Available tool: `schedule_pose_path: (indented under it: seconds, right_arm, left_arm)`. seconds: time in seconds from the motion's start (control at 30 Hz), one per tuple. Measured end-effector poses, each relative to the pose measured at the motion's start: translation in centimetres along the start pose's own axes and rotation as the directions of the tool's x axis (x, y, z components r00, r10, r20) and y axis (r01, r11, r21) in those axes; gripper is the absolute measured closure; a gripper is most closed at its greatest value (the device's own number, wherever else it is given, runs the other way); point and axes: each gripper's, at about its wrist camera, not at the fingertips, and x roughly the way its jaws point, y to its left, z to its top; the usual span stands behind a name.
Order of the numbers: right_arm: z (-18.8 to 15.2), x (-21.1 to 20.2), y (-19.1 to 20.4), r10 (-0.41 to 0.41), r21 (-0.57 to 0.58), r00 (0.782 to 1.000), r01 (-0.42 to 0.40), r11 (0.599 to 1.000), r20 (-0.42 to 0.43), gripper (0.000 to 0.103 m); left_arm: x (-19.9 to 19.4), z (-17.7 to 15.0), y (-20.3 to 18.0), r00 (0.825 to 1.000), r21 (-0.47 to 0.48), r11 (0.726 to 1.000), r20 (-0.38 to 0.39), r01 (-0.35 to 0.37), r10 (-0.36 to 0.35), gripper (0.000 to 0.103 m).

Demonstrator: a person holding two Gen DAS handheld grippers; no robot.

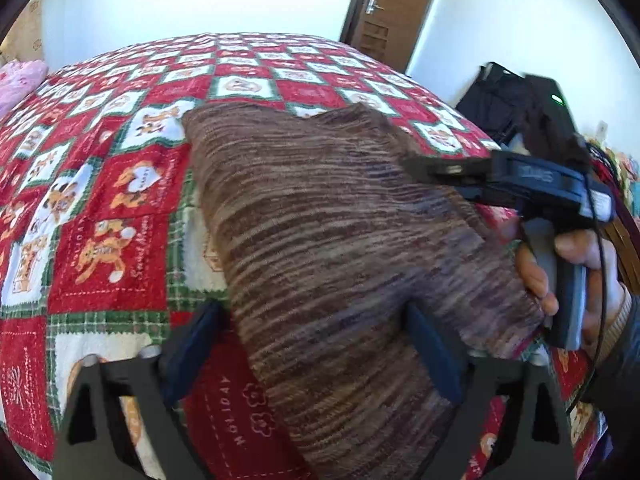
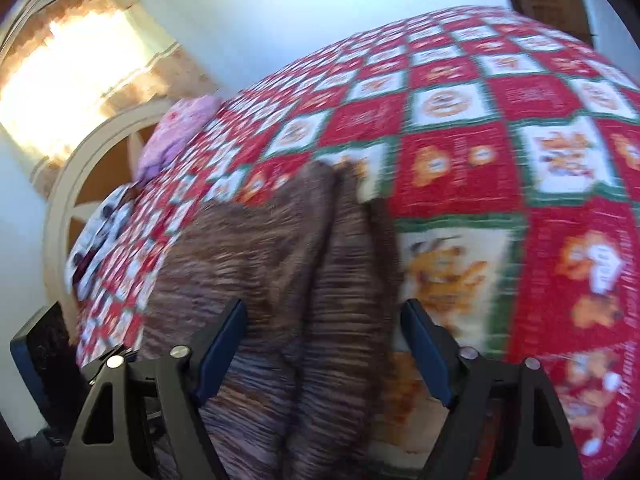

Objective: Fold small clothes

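Both tongs tilt down toward the bed. The left tongs [image 1: 316,344] stand apart over the near end of one brown striped knitted garment [image 1: 328,240], its cloth between the dark blue pads [image 1: 432,356] but not pinched. The right tongs [image 2: 324,350] also stand apart, the garment's folded layers lying between them unclamped. In the left wrist view, the person's right hand [image 1: 560,268] grips the grey handle at the right edge, a cuffed sleeve behind it.

The single garment lies near the front of the red, white and green checked bedspread [image 1: 120,184]. One pink bundle [image 2: 180,136] sits at the far left edge. The right wrist view is blurred, and both views cut off the garment's near end.
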Motion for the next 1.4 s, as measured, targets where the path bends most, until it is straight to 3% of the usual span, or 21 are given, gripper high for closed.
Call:
schedule_pose_path:
  seconds: [0.03, 0.1, 0.2, 0.3, 0.5, 0.87, 1.4]
  right_arm:
    - [0.1, 0.3, 0.6, -0.029, -0.019, 1.000, 0.029, 0.999, -0.006, 0.044]
    - [0.1, 0.4, 1.0, -0.012, -0.005, 1.000, 0.012, 1.000, -0.012, 0.071]
    - [-0.5, -0.2, 1.9, -0.023, -0.007, 1.000, 0.023, 1.000, 0.015, 0.076]
    - [-0.9, -1.2, 2.7, -0.014, -0.006, 0.999, 0.014, 1.000, 0.046, 0.078]
    - [-1.9, -3.4, 5.9, 0.036, -0.014, 0.994, -0.035, 0.999, 0.103, 0.080]
    - [-4.2, -2.9, 13.5, 0.189, -0.040, 0.979, -0.187, 0.982, 0.072, 0.080]
    - [-6.9, 1.9, 29.3, 0.360, -0.181, 0.932, -0.363, 0.914, -0.049, 0.080]
  left_arm:
    - [-0.1, -0.1, -0.2, 1.000, 0.009, 1.000, 0.002, 0.002, -0.002, 0.026]
    - [-0.4, -0.2, -0.7, 1.000, 0.036, 0.999, 0.016, -0.027, 0.026, 0.039]
    - [-1.2, -0.4, -1.1, 0.999, 0.056, 0.997, 0.028, -0.045, 0.043, 0.057]
    - [-2.6, -0.5, -1.7, 0.997, 0.091, 0.994, 0.049, -0.061, 0.057, 0.064]
    - [-6.0, -1.1, -1.8, 0.994, 0.095, 0.992, 0.088, -0.080, 0.071, 0.067]
    - [-13.5, -4.7, 1.3, 0.976, 0.066, 0.980, 0.127, -0.186, 0.176, 0.067]
    - [-23.9, -11.4, 9.0, 0.916, -0.100, 0.936, 0.195, -0.338, 0.351, 0.067]
